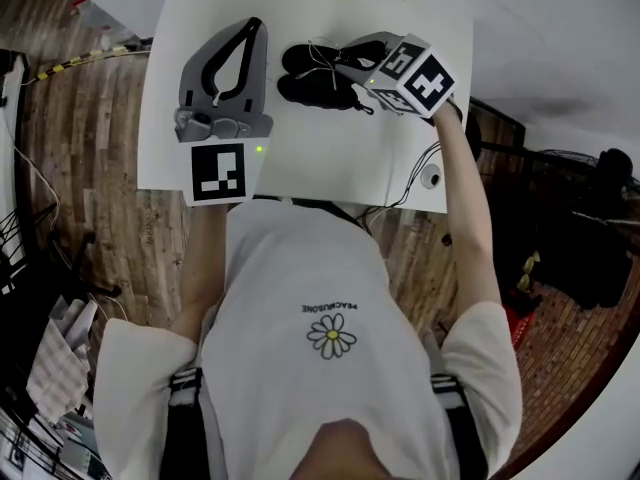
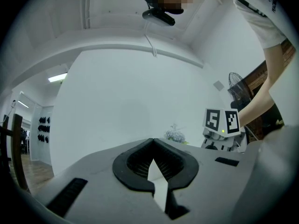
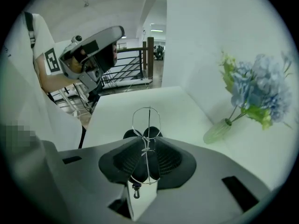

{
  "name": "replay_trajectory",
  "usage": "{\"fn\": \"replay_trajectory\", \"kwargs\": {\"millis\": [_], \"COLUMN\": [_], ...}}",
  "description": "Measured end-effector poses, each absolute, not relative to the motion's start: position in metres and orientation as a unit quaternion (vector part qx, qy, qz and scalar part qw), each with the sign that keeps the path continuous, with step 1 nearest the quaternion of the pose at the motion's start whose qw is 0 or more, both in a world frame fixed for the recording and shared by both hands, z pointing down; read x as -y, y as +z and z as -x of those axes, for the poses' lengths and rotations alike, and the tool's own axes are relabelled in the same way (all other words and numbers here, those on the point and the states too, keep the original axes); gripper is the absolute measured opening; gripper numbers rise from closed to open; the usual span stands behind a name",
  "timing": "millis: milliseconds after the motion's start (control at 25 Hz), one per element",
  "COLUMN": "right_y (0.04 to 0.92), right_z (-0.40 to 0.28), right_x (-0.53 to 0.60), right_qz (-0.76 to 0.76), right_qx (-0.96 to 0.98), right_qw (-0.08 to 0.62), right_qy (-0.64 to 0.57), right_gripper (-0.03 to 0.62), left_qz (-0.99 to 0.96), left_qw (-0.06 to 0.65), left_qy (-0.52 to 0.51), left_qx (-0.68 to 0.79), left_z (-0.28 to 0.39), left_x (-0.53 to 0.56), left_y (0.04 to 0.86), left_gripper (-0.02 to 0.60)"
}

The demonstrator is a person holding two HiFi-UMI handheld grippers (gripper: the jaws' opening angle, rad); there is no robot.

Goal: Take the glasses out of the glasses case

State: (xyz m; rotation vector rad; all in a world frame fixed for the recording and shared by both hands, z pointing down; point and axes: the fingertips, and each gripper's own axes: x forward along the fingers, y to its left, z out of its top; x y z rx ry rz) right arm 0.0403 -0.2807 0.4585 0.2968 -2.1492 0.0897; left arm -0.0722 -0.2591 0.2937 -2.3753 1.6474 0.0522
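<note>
Step in hand: lifting the glasses clear of the case. The right gripper (image 3: pixel 146 141) is clenched on the thin wire-frame glasses (image 3: pixel 148 125) near the bridge, with one lens loop sticking out past the jaw tips. The open black glasses case (image 1: pixel 305 90) lies on the white surface (image 1: pixel 330 158) just beneath. To do it well, I'd say: keep the clamp light because the wire frame looks bendy, raise straight away from the case so the temples don't snag on its rim, and keep the frame level. The left gripper (image 1: pixel 252 28) has its jaws closed together on nothing, beside the case. It could pin the case if it drags.

Counts, near to far:
- 2 grippers
- 1 pair of glasses
- 1 case, lying in two halves
- 1 vase of blue flowers (image 3: pixel 217 130) at the far edge
</note>
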Motion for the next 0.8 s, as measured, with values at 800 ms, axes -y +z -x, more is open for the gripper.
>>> {"fn": "replay_trajectory", "kwargs": {"millis": [800], "right_y": [0.19], "right_z": [-0.071], "right_x": [0.273], "right_qz": [-0.384], "right_qx": [0.908], "right_qw": [0.102], "right_qy": [-0.134], "right_gripper": [0.087], "left_qz": [0.807], "left_qw": [0.156], "left_qy": [0.078], "left_qx": [-0.564], "left_z": [0.051], "left_x": [0.244], "left_y": [0.199], "left_gripper": [0.015]}}
